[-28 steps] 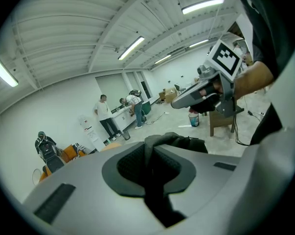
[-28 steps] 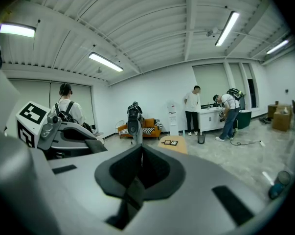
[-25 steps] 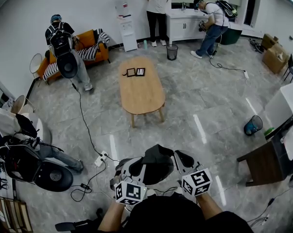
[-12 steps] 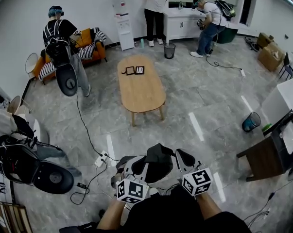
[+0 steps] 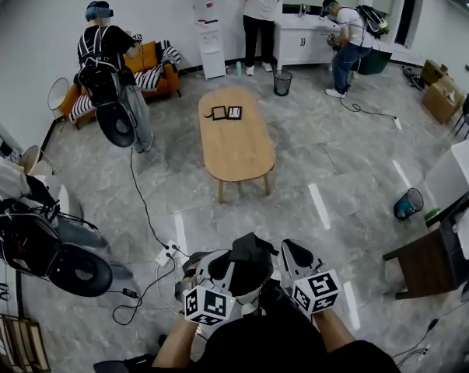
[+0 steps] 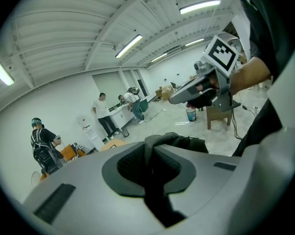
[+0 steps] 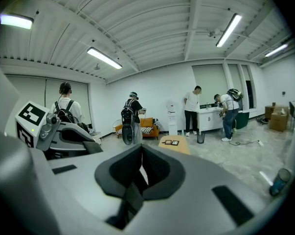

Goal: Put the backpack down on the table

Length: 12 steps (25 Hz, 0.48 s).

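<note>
A black backpack (image 5: 250, 263) hangs in front of my body, between both grippers, above the grey floor. My left gripper (image 5: 212, 269) is shut on a black strap of the backpack (image 6: 172, 141), whose fabric bunches between the jaws. My right gripper (image 5: 290, 256) is shut on a thin dark strap (image 7: 132, 192) that runs down through its jaws. The oval wooden table (image 5: 236, 150) stands some way ahead in the middle of the room, and it shows small in the right gripper view (image 7: 174, 145). Two small framed items (image 5: 227, 113) lie on its far end.
A power strip with cables (image 5: 166, 253) lies on the floor just ahead to the left. A person with gear (image 5: 110, 61) stands by the orange sofa (image 5: 145, 68). Two people stand at the white counter (image 5: 302, 41). A dark desk (image 5: 428, 259) is at the right, a bin (image 5: 408, 203) beside it.
The head view has shifted slightly, and the table sits a little to the right and lower. The person by the sofa has stepped right. Both grippers keep their hold on the backpack.
</note>
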Each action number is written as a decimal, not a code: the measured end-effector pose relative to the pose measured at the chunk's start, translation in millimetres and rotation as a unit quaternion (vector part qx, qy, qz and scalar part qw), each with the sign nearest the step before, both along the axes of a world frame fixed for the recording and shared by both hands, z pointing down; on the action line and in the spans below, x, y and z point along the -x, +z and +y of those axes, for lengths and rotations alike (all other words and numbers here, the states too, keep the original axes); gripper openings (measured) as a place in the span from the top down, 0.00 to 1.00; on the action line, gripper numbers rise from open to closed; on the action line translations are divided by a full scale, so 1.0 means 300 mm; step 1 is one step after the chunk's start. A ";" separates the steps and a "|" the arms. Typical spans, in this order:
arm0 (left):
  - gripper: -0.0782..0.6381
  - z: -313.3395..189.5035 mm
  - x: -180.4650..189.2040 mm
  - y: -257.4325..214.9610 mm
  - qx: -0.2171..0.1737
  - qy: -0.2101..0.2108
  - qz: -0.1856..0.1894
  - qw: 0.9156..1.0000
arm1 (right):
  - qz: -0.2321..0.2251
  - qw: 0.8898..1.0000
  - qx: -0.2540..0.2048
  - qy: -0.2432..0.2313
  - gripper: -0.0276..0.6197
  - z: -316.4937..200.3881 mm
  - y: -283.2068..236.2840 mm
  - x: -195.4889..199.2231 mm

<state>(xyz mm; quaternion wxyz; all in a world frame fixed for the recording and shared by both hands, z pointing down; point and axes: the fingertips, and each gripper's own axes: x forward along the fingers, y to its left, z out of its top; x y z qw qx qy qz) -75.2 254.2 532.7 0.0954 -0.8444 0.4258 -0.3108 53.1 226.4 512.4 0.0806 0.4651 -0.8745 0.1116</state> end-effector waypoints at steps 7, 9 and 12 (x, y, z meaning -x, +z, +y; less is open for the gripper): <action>0.83 -0.178 0.079 -0.028 0.014 -0.013 -0.007 1.000 | -0.005 1.000 0.005 -0.018 0.94 -0.196 -0.040 0.093; 0.83 -0.240 0.096 -0.036 0.019 -0.015 -0.010 1.000 | -0.009 1.000 0.004 -0.020 0.94 -0.271 -0.059 0.109; 0.83 -0.302 0.091 -0.034 0.024 -0.021 -0.013 0.999 | -0.013 1.000 0.004 -0.023 0.94 -0.359 -0.069 0.100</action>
